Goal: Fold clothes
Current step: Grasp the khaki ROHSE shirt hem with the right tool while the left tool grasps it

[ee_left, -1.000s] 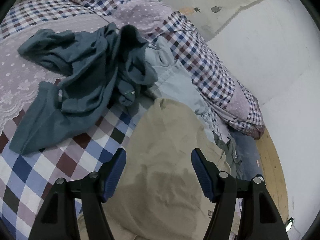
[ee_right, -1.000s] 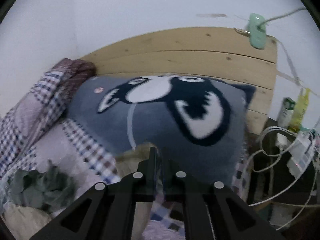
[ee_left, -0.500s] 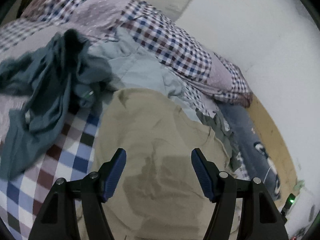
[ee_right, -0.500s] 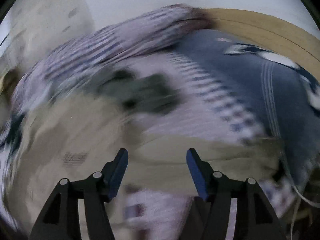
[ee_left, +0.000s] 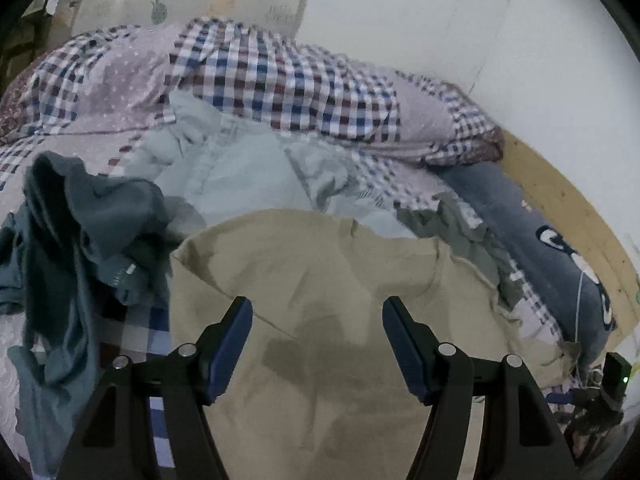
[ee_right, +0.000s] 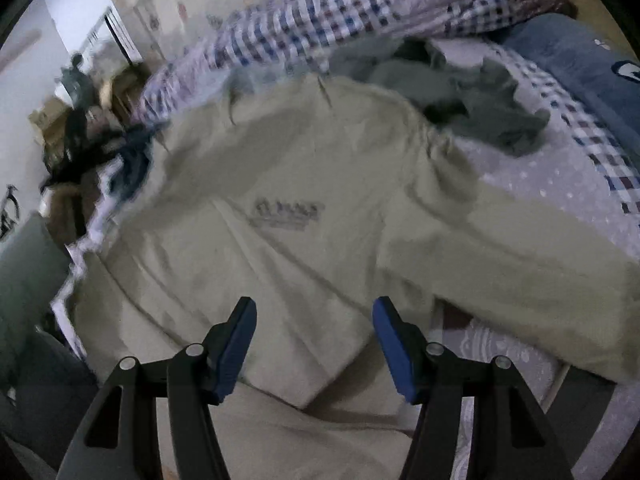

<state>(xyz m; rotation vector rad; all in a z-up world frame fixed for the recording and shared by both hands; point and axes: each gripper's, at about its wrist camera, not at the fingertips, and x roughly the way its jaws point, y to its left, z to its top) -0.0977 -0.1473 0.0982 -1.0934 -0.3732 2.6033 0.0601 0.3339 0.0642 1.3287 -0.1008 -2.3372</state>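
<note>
Bed (ee_left: 132, 336): shirt (ee_left: 320, 280) spread at front centre, one sleeve (ee_right: 500, 248) extended to its right. Crumpled garment (ee_left: 80, 240) to its left; second garment (ee_left: 248, 176) behind; small bunched garment (ee_right: 480, 104) behind right. Rolled quilt (ee_left: 280, 80) along the rear. Pillow (ee_left: 540, 248) at far right against headboard (ee_left: 568, 208).

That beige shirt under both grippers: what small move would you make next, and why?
Probably lower the right gripper onto the sleeve of the beige shirt and close on it. Both grippers are open and empty, the left gripper over the shirt too, and that sleeve sticks out sideways, unfolded.
</note>
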